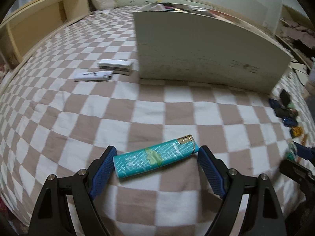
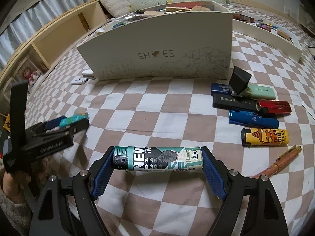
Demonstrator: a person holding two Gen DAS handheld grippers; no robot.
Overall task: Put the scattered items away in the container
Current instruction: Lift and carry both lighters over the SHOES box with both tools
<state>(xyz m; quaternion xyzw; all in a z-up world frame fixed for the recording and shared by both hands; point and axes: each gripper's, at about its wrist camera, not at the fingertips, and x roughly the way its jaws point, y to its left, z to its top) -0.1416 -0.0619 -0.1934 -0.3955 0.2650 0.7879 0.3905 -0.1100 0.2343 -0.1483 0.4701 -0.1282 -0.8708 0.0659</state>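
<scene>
Lighters held endwise, one per gripper, before the shoe box
Next: lift both over the box wall and release

Left gripper clamps the teal lighter; right gripper clamps the printed lighter

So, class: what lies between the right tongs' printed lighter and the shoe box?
Only bare checkered blanket between the printed lighter and the shoe box, per the right wrist view.

Box reads "SHOES"; held lighter "NEW"
</scene>
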